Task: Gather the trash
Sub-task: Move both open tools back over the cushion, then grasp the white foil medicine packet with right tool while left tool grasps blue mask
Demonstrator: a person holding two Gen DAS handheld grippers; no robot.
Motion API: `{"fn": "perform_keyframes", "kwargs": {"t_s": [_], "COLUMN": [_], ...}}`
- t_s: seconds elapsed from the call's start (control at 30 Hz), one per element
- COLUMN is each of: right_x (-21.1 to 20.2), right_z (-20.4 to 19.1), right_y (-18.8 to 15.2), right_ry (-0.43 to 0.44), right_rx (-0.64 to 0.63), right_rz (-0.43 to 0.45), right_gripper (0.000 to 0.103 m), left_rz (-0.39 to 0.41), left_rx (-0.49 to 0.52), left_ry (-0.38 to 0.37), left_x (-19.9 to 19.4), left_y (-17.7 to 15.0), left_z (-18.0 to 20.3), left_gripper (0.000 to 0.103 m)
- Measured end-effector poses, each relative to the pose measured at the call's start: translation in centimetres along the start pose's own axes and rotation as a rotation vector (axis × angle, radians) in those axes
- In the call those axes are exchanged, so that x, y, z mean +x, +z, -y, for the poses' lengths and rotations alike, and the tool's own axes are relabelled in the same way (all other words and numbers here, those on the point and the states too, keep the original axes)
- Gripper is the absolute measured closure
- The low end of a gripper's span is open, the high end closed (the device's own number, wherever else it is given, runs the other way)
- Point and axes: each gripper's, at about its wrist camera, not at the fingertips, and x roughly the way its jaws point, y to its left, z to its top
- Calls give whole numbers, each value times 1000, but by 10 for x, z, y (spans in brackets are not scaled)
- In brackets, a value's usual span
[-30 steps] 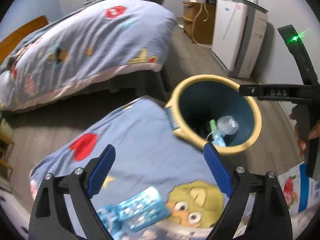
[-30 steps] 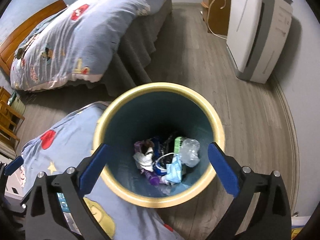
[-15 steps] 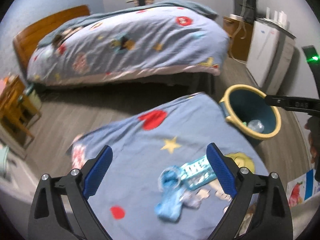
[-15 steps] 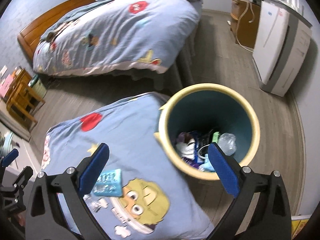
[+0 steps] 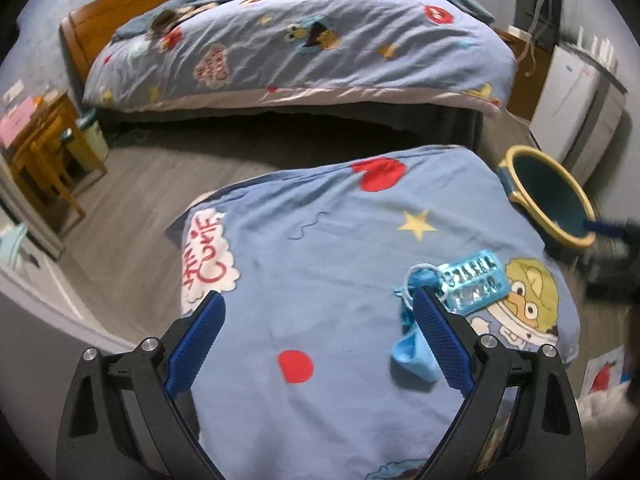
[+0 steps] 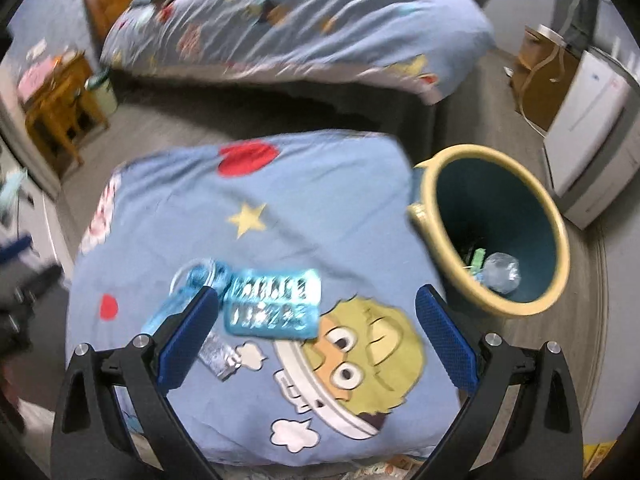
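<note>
A light-blue blister pack (image 5: 474, 284) (image 6: 272, 304) lies on a folded cartoon quilt (image 5: 320, 240) (image 6: 304, 216). A crumpled blue face mask (image 5: 412, 350) (image 6: 188, 296) lies just left of it, and a small silver wrapper (image 6: 218, 354) sits below them. My left gripper (image 5: 318, 340) hovers open over the quilt, its right pad beside the mask. Above the blister pack my right gripper (image 6: 316, 338) stands open and holds nothing. The yellow-rimmed trash bin (image 5: 516, 156) (image 6: 480, 152) stands on the floor to the quilt's right, with crumpled plastic (image 6: 500, 272) inside.
A large bed (image 5: 300, 40) (image 6: 300, 20) fills the back. Wooden furniture (image 5: 44, 148) (image 6: 60, 112) stands at the left. A white appliance (image 5: 576, 100) (image 6: 596, 120) and a brown cabinet (image 6: 540, 80) line the right wall. A printed sheet (image 5: 604, 376) lies on the floor at the lower right.
Both grippers have drawn back from the bin to over the quilt. The right one, earlier directly above the bin, now hovers over the blister pack. Both stay open.
</note>
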Motion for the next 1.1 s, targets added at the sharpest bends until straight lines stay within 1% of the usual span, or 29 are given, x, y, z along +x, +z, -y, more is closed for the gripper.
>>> {"fn": "perform_keyframes", "kwargs": {"t_s": [0.07, 0.17, 0.23, 0.27, 0.33, 0.37, 0.43, 0.47, 0.53, 0.63, 0.7, 0.9, 1.03, 1.1], "right_x": [12, 30, 42, 50, 61, 64, 71, 75, 80, 84, 81, 64, 37, 18], "right_z": [-15, -37, -51, -59, -71, -74, -79, -82, -85, -85, -82, -69, -47, -29], "right_y": [-10, -24, -34, -38, -44, -47, -50, -51, -54, -54, -53, -45, -26, -8], "right_ry": [6, 13, 27, 36, 51, 57, 80, 89, 97, 117, 130, 152, 155, 167], "right_rx": [-34, -83, -117, -140, -166, -169, -169, -172, -180, -184, -177, -143, -120, -105], "right_rz": [-25, -70, -109, -136, -170, -179, -198, -209, -229, -248, -241, -236, -221, -188], "right_gripper": [6, 8, 18, 20, 29, 31, 42, 45, 60, 78, 82, 82, 82, 82], "left_rz": [5, 13, 11, 10, 4, 2, -4, -7, -11, -21, -26, -45, -68, -76], "left_rx": [-20, -19, -17, -17, -17, -16, -12, -9, -3, 7, 12, 65, 112, 141], "left_ry": [-7, -7, -7, -7, -3, -3, -2, -2, 0, 2, -1, -19, -32, -36], "left_x": [0, 0, 1, 1, 3, 3, 5, 6, 8, 11, 13, 20, 27, 31], "left_y": [1, 1, 2, 2, 1, 1, 0, 0, -1, -2, -2, -3, -5, -6], "left_z": [-7, -12, -15, -15, -17, -18, -19, -19, -19, -17, -14, 6, 22, 32], "left_gripper": [9, 9, 9, 9, 9, 9, 9, 9, 9, 9, 9, 9, 9, 9]}}
